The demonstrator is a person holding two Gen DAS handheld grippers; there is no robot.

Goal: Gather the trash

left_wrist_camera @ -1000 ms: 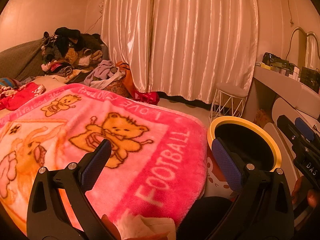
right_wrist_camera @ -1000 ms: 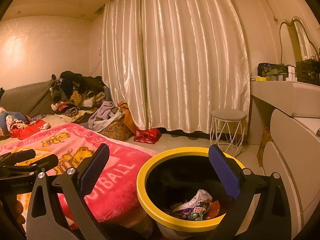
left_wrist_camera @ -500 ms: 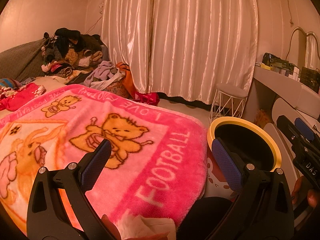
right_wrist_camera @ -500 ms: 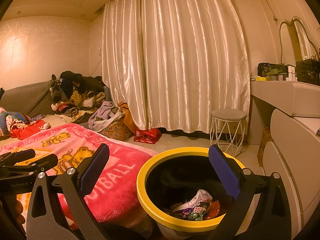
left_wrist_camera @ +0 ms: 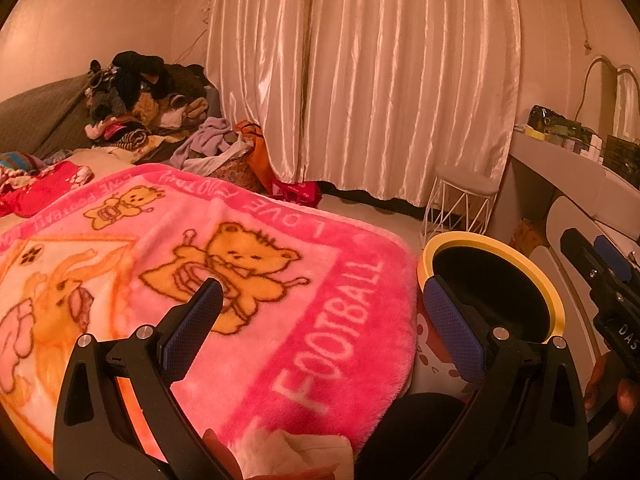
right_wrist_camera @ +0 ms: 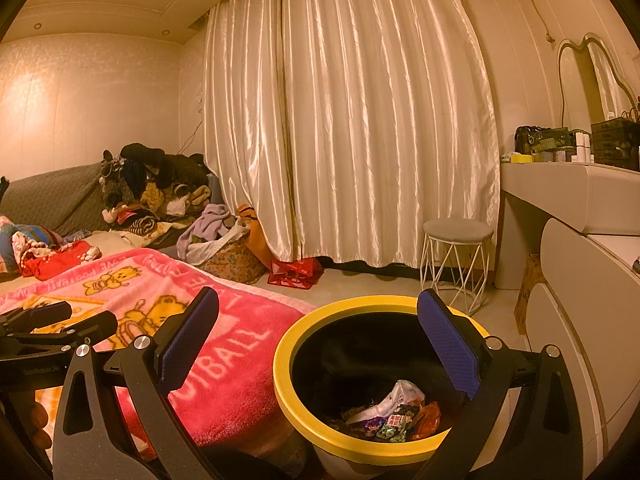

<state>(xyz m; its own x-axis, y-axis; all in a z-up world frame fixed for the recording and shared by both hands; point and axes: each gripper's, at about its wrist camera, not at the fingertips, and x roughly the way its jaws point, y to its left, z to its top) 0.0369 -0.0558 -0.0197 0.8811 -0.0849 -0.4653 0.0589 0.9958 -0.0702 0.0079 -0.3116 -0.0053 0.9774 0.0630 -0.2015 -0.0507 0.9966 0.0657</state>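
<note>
Fingers of my left gripper (left_wrist_camera: 320, 326), black with blue textured pads (left_wrist_camera: 454, 332), stand spread wide with nothing between them, poised above the pink plush blanket printed with orange bears and the word FOOTBALL (left_wrist_camera: 248, 280). Just below and behind that gripper, at the lower edge of the left wrist view, a crumpled piece of white tissue (left_wrist_camera: 296, 450) lies against the blanket; I cannot tell whether anything holds it. My right gripper (right_wrist_camera: 320, 338) is likewise released, its blue pads (right_wrist_camera: 448, 350) parted and empty, hovering over the near rim of the round bin with a yellow rim and black interior (right_wrist_camera: 288, 392). Inside that bin, at the bottom, rests a heap of mixed wrappers and a white plastic bag (right_wrist_camera: 394, 412). The bin stands on the floor just beside the blanket's right edge, as both views show. In the right wrist view the left gripper's black body appears at far left, with part of a hand (right_wrist_camera: 38, 424) under it. Farther out, a white wire-legged stool with a grey seat (right_wrist_camera: 456, 260) stands before the pale satin curtain (right_wrist_camera: 348, 140); a pile of dark and coloured clothes (right_wrist_camera: 152, 192) sits at the left, and a white dressing table (right_wrist_camera: 580, 196) carrying small containers runs along the right.
</note>
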